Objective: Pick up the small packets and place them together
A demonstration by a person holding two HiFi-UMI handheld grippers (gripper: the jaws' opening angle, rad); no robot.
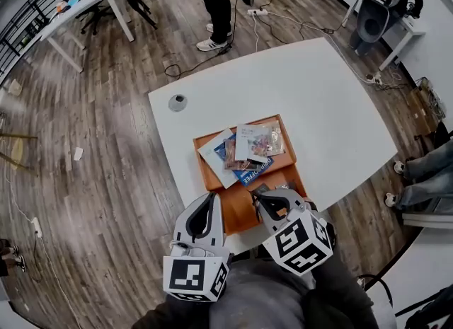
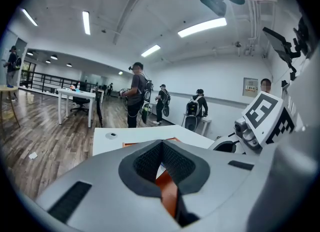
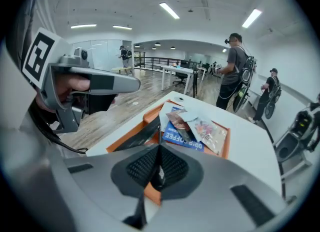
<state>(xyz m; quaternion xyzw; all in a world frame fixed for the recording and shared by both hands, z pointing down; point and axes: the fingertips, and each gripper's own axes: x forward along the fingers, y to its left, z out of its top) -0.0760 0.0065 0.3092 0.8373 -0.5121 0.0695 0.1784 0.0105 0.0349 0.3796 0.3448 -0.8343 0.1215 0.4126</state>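
Printed in white capitals on the blue packet (image 3: 181,137) lying in the orange tray (image 3: 151,115): "DRIP COFFEE", clear in the right gripper view. In the head view, the same white lettering along that packet's edge, too small to spell out. On the patterned packet (image 3: 212,133) beside it, pictures and fine print, not legible. On the cubes of the left gripper (image 1: 211,199) and the right gripper (image 1: 263,199): black-and-white square markers, blocky patterns rather than letters. On the far wall in the left gripper view, a framed notice (image 2: 250,87), print too small to read.
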